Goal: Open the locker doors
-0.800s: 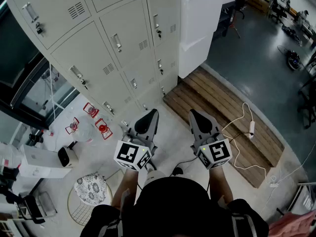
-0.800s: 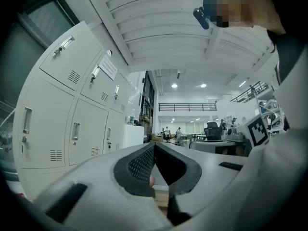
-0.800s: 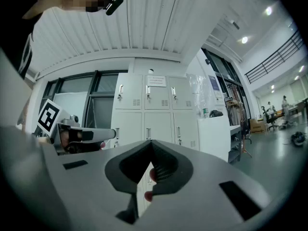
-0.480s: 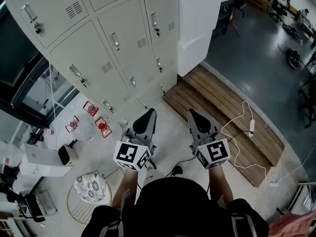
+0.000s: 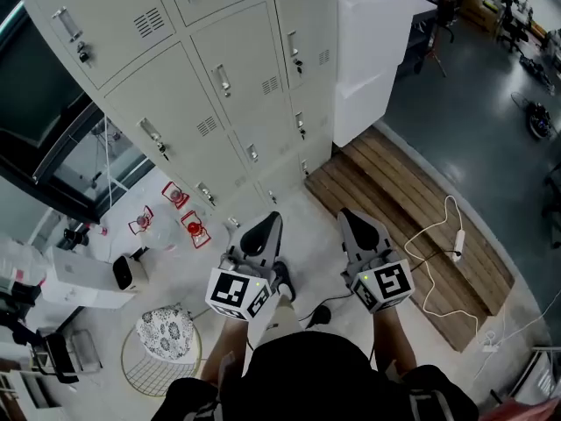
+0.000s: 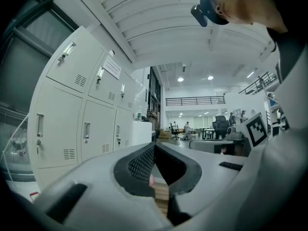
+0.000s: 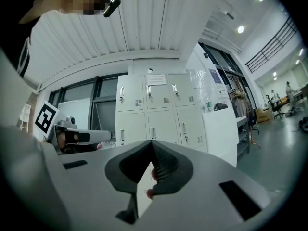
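You're stepping closer to the lockers point(image 5: 230, 77), which are looming larger than a moment ago and are all staying shut. Your left gripper point(image 5: 270, 222) and right gripper point(image 5: 348, 218) are hanging well short of them, both pinched together on nothing, so no opening is starting yet.

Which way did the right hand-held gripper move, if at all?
Yes, slightly: the right hand-held gripper drew back from the lockers, lower in head view.

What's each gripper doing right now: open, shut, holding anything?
Left gripper: closed, holding nothing.
Right gripper: closed, holding nothing.
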`<state>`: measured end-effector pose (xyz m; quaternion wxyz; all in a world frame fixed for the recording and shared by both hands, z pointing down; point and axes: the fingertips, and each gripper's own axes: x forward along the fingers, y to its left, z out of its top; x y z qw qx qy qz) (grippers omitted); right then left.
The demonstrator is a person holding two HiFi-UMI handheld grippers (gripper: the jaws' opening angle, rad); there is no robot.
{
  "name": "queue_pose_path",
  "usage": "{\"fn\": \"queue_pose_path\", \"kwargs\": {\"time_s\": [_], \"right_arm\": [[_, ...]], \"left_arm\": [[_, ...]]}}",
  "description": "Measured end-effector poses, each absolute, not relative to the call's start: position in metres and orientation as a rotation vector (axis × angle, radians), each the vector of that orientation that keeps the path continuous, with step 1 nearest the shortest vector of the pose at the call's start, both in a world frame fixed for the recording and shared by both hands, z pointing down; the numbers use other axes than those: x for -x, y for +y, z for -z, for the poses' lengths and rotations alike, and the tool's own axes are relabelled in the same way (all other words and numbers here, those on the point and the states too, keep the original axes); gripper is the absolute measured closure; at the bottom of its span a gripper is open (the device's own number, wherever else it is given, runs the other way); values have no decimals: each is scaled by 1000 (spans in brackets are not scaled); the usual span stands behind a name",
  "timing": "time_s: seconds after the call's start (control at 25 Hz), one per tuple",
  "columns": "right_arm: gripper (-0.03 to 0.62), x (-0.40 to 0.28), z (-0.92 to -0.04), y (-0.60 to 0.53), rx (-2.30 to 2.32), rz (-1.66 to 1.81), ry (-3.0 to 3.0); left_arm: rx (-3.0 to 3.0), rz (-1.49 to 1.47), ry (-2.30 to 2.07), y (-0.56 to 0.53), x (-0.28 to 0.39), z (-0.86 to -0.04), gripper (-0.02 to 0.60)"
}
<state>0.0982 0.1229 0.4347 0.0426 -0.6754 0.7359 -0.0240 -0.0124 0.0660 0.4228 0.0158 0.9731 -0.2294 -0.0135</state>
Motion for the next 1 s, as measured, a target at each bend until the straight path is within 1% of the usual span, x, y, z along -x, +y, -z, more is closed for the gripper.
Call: {"fn": "queue_pose_path", "kwargs": {"time_s": [0.4,0.64,1.0], "right_arm": [[589,-100,-416,68,2055,39,2259],[589,-102,-388,13,2059,-20,2275],[589,-82,-346,-79,1978,-112,2336]], "left_arm": [[-3016,109,-729,7,9,-409,563],[-3030,159,-744,-44,5,-386,563],[-3079,196,-744,-124,14,-349,565]]}}
